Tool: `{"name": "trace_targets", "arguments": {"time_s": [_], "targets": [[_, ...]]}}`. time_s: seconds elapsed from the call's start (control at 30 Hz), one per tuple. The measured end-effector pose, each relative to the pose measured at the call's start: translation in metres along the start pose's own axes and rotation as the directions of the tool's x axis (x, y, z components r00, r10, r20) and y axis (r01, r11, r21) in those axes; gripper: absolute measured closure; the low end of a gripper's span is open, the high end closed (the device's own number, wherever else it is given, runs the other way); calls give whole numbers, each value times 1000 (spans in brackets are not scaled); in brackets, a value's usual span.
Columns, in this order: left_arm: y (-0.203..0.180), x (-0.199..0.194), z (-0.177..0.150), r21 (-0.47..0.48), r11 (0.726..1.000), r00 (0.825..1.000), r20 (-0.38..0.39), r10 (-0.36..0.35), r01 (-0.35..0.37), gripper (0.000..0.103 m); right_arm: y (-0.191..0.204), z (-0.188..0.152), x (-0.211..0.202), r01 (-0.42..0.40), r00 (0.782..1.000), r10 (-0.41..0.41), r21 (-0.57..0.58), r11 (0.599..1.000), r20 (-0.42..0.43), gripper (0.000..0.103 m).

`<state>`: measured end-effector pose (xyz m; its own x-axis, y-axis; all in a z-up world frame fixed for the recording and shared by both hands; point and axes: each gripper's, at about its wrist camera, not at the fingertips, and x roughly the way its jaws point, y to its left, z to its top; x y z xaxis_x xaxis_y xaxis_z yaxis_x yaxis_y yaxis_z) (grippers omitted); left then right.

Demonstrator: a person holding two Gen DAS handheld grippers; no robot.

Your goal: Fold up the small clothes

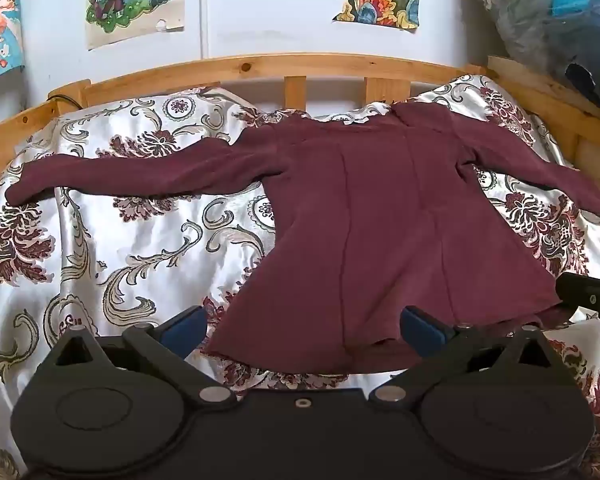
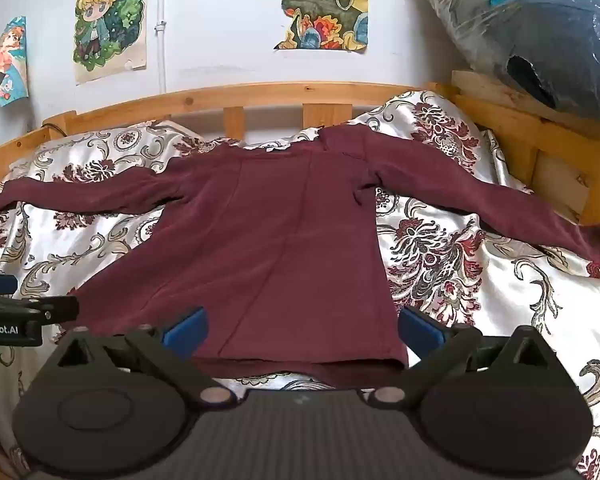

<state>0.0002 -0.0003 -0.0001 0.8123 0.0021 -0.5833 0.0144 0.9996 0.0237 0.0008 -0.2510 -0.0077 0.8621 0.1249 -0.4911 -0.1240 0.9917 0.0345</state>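
Maroon top (image 1: 380, 216) flat on patterned bedspread (image 1: 140, 248); both grippers' jaws wide, empty.

maroon top (image 1: 380, 216) flat on floral bedspread (image 1: 140, 248) | left gripper (image 1: 304, 326) fingers (image 1: 184, 326) spread at hem

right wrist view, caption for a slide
Open right gripper above the hem of a maroon long-sleeved top spread flat on a floral bedspread.

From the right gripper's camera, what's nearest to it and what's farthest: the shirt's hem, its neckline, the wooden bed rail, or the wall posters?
1. Hem of the maroon shirt, lying between the open right gripper fingers.
2. Neckline, mid-bed.
3. Wooden bed rail, behind the bed.
4. Posters, on the wall.
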Motion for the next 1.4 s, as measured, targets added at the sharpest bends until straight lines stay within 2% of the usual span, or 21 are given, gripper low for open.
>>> {"name": "trace_targets", "arguments": {"time_s": [1.4], "targets": [[4, 0, -1, -20, 1000, 1000, -5, -8, 8, 1, -2, 1, 0, 3, 1000, -3, -2, 1000, -2, 0]]}}
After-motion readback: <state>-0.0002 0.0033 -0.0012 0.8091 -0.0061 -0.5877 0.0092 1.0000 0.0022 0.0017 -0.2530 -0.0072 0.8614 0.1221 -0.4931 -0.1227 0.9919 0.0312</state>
